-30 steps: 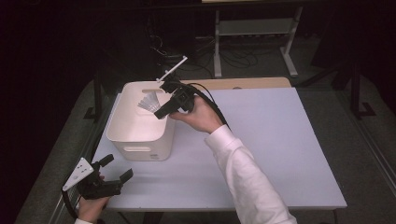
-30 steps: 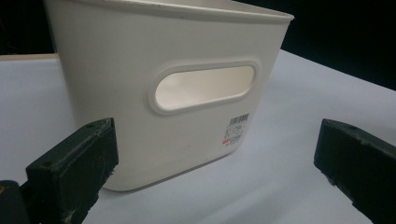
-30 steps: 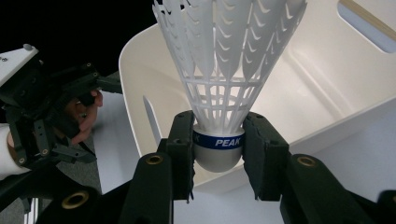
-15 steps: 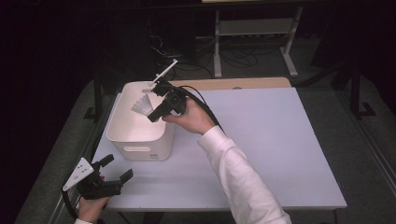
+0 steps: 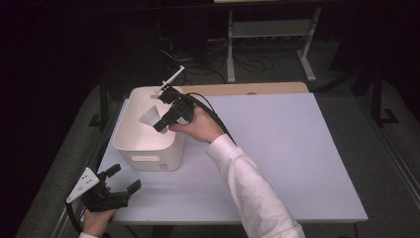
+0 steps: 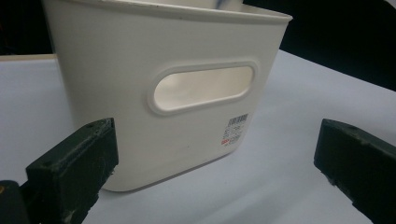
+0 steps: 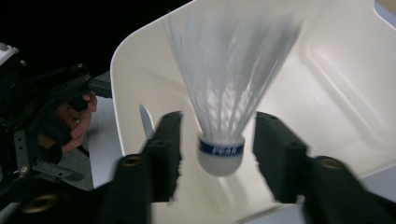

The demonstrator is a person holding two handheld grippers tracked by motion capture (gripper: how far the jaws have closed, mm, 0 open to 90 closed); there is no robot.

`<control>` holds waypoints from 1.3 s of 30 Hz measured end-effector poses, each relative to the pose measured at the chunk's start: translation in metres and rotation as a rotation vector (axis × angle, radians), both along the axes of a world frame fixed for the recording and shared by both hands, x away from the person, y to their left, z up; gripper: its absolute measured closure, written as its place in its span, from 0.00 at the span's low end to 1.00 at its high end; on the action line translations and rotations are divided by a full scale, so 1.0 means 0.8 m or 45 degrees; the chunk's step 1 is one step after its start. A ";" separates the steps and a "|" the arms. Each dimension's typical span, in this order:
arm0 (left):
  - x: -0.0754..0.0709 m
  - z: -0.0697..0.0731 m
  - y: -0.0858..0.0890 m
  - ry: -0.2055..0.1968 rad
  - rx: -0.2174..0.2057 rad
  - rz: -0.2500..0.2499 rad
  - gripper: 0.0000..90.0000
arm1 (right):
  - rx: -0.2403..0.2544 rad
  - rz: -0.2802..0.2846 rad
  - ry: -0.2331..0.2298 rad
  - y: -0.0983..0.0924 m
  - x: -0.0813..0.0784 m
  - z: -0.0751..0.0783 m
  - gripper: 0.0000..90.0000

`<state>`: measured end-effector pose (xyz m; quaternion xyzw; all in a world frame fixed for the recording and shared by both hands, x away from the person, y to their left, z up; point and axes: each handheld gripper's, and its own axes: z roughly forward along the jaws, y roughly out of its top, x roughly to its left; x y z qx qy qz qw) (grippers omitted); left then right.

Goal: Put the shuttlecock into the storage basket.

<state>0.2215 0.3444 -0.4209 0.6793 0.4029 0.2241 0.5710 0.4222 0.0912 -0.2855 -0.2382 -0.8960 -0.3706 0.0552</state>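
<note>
Now right gripper was found over white bin, jaws just opened, pads clear of shuttlecock. Shuttlecock was seen between jaws, cork base toward tool, feather skirt fanned away into bin; whether falling or not could not be told. Shuttlecock was judged very light, skirt fragile and easily crushed; grip best taken at firm cork base. Left gripper was held jaws wide apart, nothing between, bin's handle cutout just ahead.
</note>
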 end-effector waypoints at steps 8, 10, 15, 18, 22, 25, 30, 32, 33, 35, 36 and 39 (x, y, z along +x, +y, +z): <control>0.000 0.000 0.000 0.004 0.006 -0.003 0.00 | 0.003 -0.038 -0.084 -0.007 -0.002 0.005 0.04; 0.000 0.000 0.000 0.001 0.011 -0.005 0.00 | 0.021 -0.035 -0.113 -0.011 -0.001 0.006 0.00; 0.000 0.000 0.000 0.006 0.008 -0.002 0.00 | 0.068 -0.098 -0.110 -0.023 0.000 0.009 0.00; 0.000 0.000 0.000 0.002 0.004 -0.003 0.00 | 0.082 -0.133 -0.105 -0.030 0.001 0.009 0.00; 0.000 -0.001 0.000 0.000 0.000 -0.003 0.00 | 0.096 -0.154 -0.107 -0.039 0.001 0.008 0.00; 0.001 -0.001 0.000 0.001 0.000 -0.004 0.00 | 0.114 -0.159 -0.090 -0.048 0.000 0.007 0.00; 0.001 -0.001 0.000 0.002 0.008 -0.005 0.00 | 0.138 -0.158 -0.090 -0.063 -0.001 0.008 0.00; 0.002 -0.001 0.001 -0.007 0.022 -0.010 0.00 | 0.140 -0.159 -0.101 -0.070 -0.001 0.008 0.00; 0.001 -0.001 0.001 -0.003 0.019 -0.008 0.00 | 0.146 -0.163 -0.097 -0.073 -0.002 0.009 0.00; 0.001 -0.001 0.001 -0.002 0.024 -0.008 0.00 | 0.142 -0.167 -0.105 -0.080 -0.002 0.009 0.00; 0.001 -0.001 0.001 0.002 0.022 -0.007 0.00 | 0.143 -0.162 -0.111 -0.083 -0.002 0.008 0.00; 0.001 -0.001 0.001 0.003 0.015 -0.002 0.00 | 0.151 -0.168 -0.119 -0.094 -0.003 0.007 0.00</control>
